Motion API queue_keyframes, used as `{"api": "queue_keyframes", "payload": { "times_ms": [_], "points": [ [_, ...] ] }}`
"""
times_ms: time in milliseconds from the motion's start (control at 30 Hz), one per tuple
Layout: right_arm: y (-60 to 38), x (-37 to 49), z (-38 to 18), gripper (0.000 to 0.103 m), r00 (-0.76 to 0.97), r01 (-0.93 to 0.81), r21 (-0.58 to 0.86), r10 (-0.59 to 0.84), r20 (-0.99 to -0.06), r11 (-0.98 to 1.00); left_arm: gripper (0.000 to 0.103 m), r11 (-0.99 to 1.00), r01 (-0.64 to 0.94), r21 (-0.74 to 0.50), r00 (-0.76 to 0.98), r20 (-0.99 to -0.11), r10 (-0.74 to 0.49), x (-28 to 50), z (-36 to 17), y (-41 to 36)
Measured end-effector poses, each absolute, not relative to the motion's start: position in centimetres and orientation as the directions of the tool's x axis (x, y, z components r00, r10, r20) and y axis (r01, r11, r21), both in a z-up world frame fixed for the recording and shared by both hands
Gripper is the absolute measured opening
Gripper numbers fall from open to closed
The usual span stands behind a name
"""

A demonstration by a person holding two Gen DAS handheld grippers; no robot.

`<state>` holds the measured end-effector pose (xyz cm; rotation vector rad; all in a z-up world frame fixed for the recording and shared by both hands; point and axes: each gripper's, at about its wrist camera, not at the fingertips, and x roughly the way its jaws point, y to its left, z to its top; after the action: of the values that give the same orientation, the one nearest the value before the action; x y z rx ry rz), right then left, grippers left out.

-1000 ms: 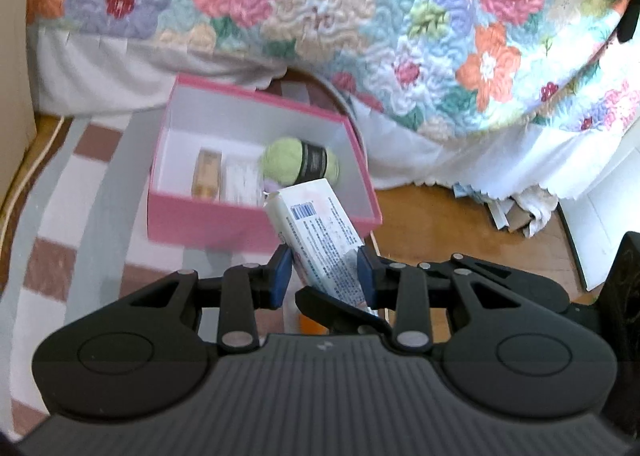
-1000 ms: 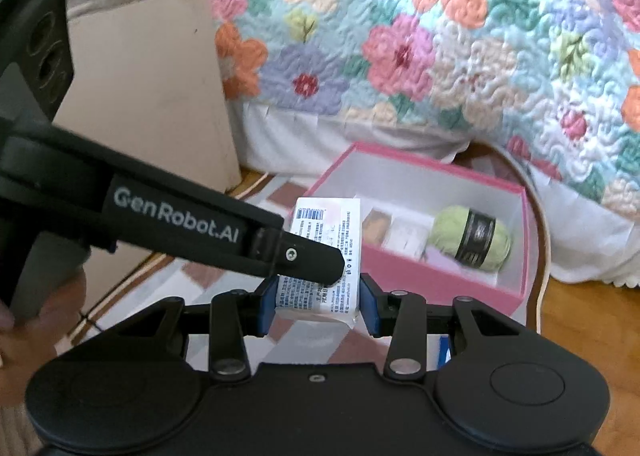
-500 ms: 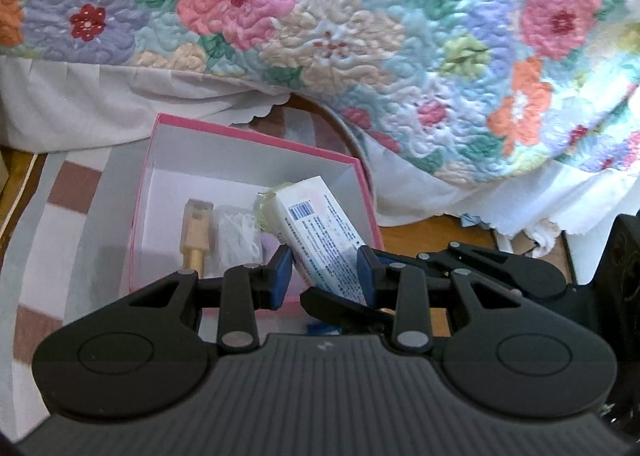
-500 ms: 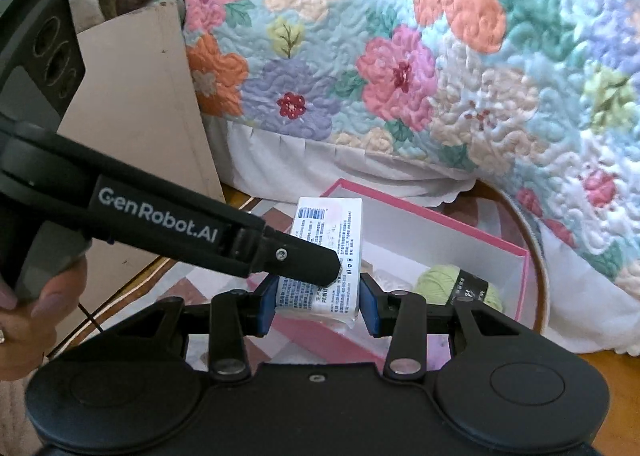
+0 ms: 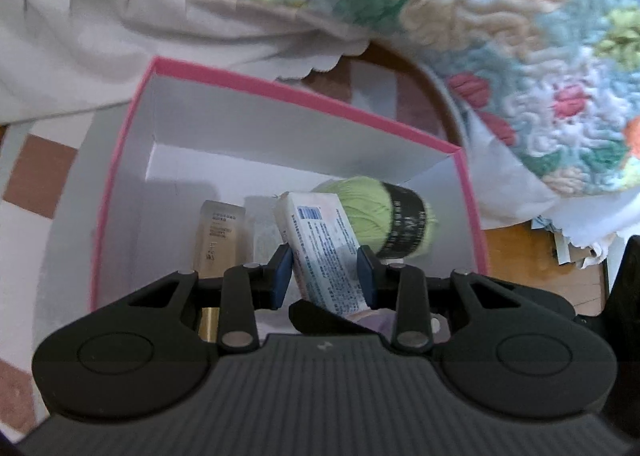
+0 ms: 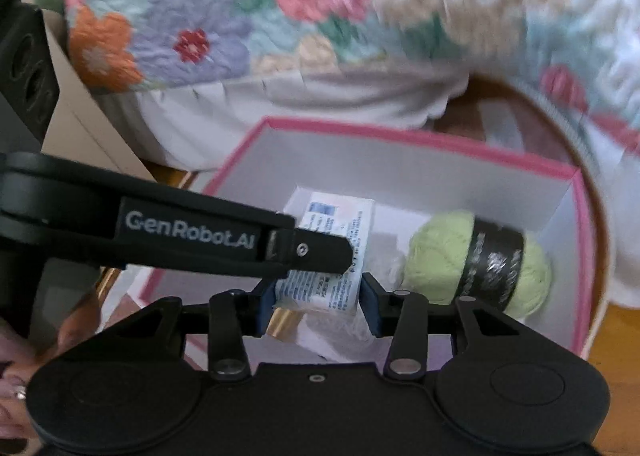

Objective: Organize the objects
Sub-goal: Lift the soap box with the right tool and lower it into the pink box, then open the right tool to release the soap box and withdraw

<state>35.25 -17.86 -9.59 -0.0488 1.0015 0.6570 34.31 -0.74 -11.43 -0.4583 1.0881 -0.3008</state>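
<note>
A white packet with blue print (image 5: 324,252) hangs tilted over the inside of the pink box (image 5: 120,152). My left gripper (image 5: 325,276) is shut on it, both blue pads pressing its sides. In the right wrist view the same packet (image 6: 340,252) sits between the pads of my right gripper (image 6: 318,304), whose jaws are opening; a thin gap shows at the right pad. The left gripper's finger (image 6: 200,232) crosses in front of the packet. Inside the box lie a green yarn ball (image 6: 444,256) with a black band and a beige tube (image 5: 220,240).
A floral quilt (image 5: 480,16) and white bed skirt (image 5: 120,36) hang just behind the box. The box rests on a striped rug (image 5: 36,180), with wooden floor (image 5: 520,252) to the right. Cardboard (image 6: 80,116) stands at the left. A hand (image 6: 12,396) grips the left tool.
Both grippers have moved forward and down with the packet, from in front of the box to over its inside. The right jaws stand slightly wider than before.
</note>
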Motion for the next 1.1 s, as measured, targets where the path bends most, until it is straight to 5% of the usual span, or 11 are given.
{"api": "queue_keyframes", "payload": {
  "times_ms": [467, 800, 1100],
  "points": [
    [-18.0, 36.5, -13.4, 0.056, 0.307, -0.481, 0.309, 0.488, -0.817, 0.821, 0.037, 0.878, -0.013, -0.479, 0.443, -0.790, -0.424, 34.9, -13.9, -0.4],
    [-21.5, 31.5, -8.6, 0.058, 0.408, -0.458, 0.334, 0.529, -0.744, 0.824, 0.041, 0.891, 0.113, -0.440, 0.423, -0.790, -0.443, 29.0, -6.8, 0.5],
    [-23.0, 25.6, -0.7, 0.060, 0.488, -0.520, 0.205, 0.485, -0.725, 0.829, 0.043, 0.921, 0.142, -0.363, 0.473, -0.793, -0.385, 23.0, 0.7, 2.1]
  ]
}}
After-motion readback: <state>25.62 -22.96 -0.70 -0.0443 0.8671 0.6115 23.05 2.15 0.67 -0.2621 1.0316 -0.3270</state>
